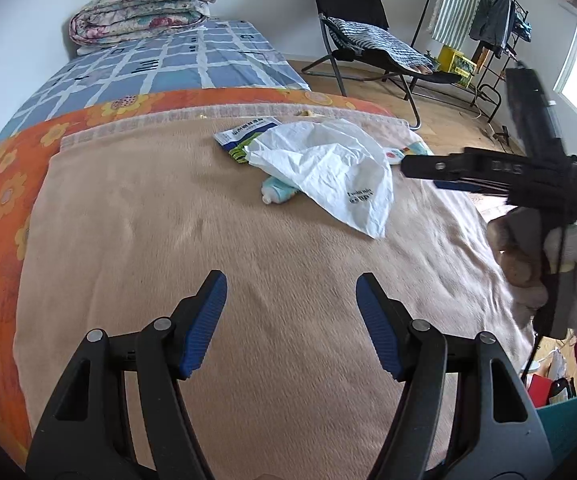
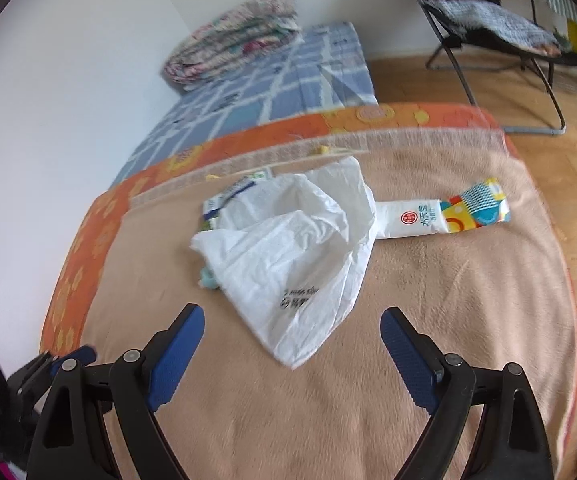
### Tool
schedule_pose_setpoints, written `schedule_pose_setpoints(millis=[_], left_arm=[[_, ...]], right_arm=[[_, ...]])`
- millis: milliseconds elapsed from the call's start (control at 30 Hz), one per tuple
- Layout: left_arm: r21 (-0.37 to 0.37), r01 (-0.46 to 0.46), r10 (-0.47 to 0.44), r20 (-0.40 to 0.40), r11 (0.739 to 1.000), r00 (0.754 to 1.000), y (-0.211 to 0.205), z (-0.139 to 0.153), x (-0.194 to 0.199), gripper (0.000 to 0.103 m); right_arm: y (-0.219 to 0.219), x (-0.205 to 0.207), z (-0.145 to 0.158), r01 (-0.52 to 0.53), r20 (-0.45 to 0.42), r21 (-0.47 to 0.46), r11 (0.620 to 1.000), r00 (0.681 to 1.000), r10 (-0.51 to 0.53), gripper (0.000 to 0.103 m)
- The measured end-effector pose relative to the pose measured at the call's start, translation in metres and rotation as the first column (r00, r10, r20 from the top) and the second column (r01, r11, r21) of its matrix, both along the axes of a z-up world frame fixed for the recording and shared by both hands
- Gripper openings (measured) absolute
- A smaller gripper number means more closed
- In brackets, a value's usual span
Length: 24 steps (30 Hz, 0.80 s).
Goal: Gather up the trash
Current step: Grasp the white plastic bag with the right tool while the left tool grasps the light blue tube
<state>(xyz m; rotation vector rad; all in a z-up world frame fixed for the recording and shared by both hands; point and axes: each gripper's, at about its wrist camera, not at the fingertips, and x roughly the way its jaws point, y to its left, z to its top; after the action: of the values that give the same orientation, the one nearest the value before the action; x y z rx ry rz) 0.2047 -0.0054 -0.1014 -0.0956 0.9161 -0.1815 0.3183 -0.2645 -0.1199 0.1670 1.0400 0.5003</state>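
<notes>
A crumpled white plastic bag (image 1: 330, 168) (image 2: 292, 256) lies on a tan blanket (image 1: 208, 240) (image 2: 428, 300) on the bed. Trash lies partly under it: a white and blue packet (image 1: 244, 130) (image 2: 228, 196), a small pale green bottle (image 1: 278, 192) (image 2: 208, 278), and a white carton with a colourful end (image 2: 444, 216) (image 1: 398, 154). My left gripper (image 1: 290, 292) is open and empty, above the blanket short of the bag. My right gripper (image 2: 292, 328) is open and empty, its fingertips either side of the bag's near corner. It shows in the left wrist view (image 1: 420, 170), right of the bag.
An orange flowered cover (image 1: 0, 184) and a blue checked sheet (image 1: 160, 60) lie beyond the blanket, with a folded floral quilt (image 1: 140, 8) against the wall. A black folding chair (image 1: 352, 32) and a clothes rack (image 1: 484, 20) stand on the wooden floor (image 2: 568, 120) at the right.
</notes>
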Motion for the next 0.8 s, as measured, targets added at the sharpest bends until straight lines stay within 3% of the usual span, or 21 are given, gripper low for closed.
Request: schedule_pose_setpoints(millis=[433, 667, 800], left_arm=[[-0.012, -0.006, 0.006, 0.004, 1.0, 1.0, 0.011, -0.016, 0.025, 0.07], [-0.026, -0.011, 0.011, 0.004, 1.0, 1.0, 0.013, -0.021, 0.03, 0.07], [-0.02, -0.008, 0.008, 0.003, 1.0, 1.0, 0.013, -0.023, 0.031, 0.069]], right_arm=[[0.025, 0.06, -0.054, 0.144, -0.176, 0.097, 0.985, 0.976, -0.125, 0.096], [0.042, 0.075, -0.058, 0.208, -0.15, 0.066, 0.976, 0.969, -0.196, 0.101], [0.058, 0.076, -0.058, 0.201, -0.096, -0.03, 0.979, 0.974, -0.203, 0.098]])
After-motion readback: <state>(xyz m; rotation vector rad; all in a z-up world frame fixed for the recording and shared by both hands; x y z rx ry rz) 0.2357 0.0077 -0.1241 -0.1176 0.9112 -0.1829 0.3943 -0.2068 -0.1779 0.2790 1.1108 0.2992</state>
